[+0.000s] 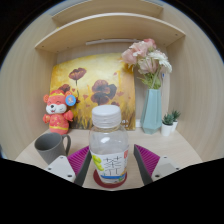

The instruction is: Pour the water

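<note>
We record the claw (109, 168) at the bottom centre of the frame, its two fingers spread wide, magenta pads (79, 160) facing inward. A clear plastic bottle (108, 147) with a white cap stands upright between them on a round dark red coaster (109, 180). We see a gap between each pad and the bottle's sides, so the claw is released and grips nothing. The bottle carries a pale label with yellow and blue print; we cannot tell its water level.

Beyond the left finger, at lower left, a grey mug (50, 147) stands upright on the light wooden desk (178, 145), handle toward the bottle. We cannot see inside it. Just behind the mug sits an orange and red plush toy (59, 110).

At right centre a pale blue vase (151, 110) holds pink and white flowers (147, 60). Beside it, at the right, a small white pot (168, 127) holds a green plant.

Behind everything a yellow painting of poppies (95, 88) leans against the back wall, under a wooden shelf (105, 28) in the upper part of the frame.
</note>
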{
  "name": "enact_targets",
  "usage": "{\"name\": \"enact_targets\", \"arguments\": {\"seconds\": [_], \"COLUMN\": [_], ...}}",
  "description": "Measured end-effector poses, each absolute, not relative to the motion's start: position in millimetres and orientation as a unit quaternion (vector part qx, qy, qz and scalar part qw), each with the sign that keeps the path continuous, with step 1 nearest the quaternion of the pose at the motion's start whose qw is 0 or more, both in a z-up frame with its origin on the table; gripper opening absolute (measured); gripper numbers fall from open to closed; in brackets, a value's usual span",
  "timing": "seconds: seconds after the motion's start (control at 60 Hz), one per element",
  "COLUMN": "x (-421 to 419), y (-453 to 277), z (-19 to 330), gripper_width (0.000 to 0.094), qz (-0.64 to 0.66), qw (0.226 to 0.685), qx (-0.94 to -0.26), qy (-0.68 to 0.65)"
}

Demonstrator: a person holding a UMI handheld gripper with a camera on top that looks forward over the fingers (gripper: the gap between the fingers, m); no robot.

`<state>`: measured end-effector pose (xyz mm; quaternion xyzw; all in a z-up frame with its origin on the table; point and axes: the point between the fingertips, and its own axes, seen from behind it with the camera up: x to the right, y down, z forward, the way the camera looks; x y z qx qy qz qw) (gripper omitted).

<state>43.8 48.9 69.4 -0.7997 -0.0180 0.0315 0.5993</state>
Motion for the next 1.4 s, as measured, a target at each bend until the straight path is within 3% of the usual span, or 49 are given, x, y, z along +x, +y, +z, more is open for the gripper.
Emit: {"name": "enact_targets", "arguments": {"seconds": [0.05,0.467,0.617,1.017,1.4], "x": [48,25,-8,-13,-13], "y": [41,-88,-132,-183,-201], "z": [69,58,76,154,176], "gripper_width": [0.087,0.0861,0.0861,0.086,0.0862], "qz": [0.024,0.034,0.081,0.045,0.037], "qw": [0.598,0.568,0.56,0.613,0.632], "qx": [-0.801,-0.822,-0.825,-0.789,-0.774], "qy": [-0.017,0.0,0.005,-0.01,-0.008]}}
